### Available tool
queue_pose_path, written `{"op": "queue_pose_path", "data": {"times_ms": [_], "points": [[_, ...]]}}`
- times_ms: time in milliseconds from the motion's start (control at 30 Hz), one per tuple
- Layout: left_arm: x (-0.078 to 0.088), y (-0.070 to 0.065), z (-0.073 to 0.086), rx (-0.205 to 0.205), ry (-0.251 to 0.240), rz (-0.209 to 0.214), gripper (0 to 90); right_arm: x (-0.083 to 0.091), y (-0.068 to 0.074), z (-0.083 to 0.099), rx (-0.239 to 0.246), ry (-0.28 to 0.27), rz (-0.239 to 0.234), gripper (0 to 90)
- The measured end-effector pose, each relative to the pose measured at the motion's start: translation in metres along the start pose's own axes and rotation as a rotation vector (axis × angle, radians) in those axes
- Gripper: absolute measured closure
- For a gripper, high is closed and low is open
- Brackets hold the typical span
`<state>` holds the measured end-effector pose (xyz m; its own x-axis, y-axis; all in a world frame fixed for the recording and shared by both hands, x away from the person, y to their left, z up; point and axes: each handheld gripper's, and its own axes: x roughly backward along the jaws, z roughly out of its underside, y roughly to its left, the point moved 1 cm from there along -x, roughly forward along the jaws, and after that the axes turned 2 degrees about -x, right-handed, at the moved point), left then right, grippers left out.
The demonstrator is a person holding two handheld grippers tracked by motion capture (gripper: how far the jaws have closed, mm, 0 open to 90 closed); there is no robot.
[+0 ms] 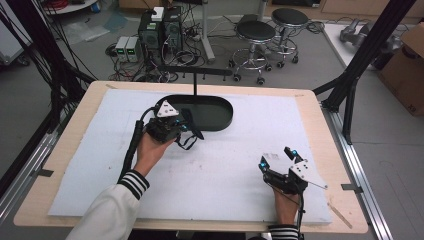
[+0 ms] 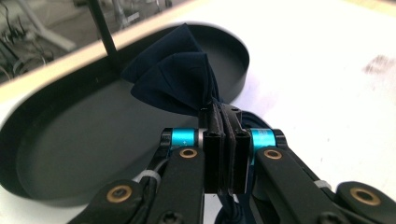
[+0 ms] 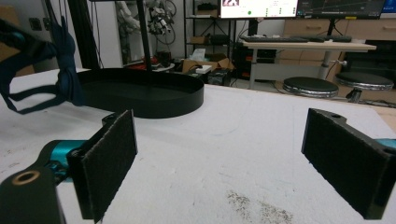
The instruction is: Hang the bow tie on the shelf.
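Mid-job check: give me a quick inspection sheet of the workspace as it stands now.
Surface: wooden table covered by a white mat with faint smudges.
Job's things: dark blue bow tie pinched in the left gripper, held at the edge of the black oval tray; its strap dangles.
Clutter: nothing seen on the mat.
Grippers: left shut on the bow tie; right gripper open, holding nothing, low over the mat.
Cables: black cable trails from the left gripper along the forearm.
Surroundings: two stools, computer towers, floor wiring, cardboard box.
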<state>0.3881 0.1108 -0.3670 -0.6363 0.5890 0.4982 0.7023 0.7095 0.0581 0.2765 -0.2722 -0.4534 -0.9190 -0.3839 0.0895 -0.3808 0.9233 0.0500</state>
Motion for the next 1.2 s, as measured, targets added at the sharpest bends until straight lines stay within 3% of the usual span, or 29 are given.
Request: {"op": "queue_pose_path", "data": {"times_ms": [300,433,633,967,1200], "points": [[0.007,0.012,-0.003,0.019,-0.104,0.002,87.5,0.0,0.0,0.0,0.008,-0.001,0.0,9.5],[0.01,0.016,-0.007,0.009,-0.126,-0.002,87.5,0.0,0.0,0.0,0.009,-0.001,0.001,9.5],[0.015,0.025,-0.018,0.025,-0.175,-0.001,87.5,0.0,0.001,0.0,0.007,0.0,0.001,9.5],[0.011,0.04,-0.028,0.028,-0.213,0.0,87.5,0.0,-0.001,0.0,0.0,-0.002,0.0,9.5],[0.01,0.044,-0.047,-0.007,-0.235,0.008,87.6,0.0,-0.001,0.0,0.004,-0.002,0.0,9.5]]}}
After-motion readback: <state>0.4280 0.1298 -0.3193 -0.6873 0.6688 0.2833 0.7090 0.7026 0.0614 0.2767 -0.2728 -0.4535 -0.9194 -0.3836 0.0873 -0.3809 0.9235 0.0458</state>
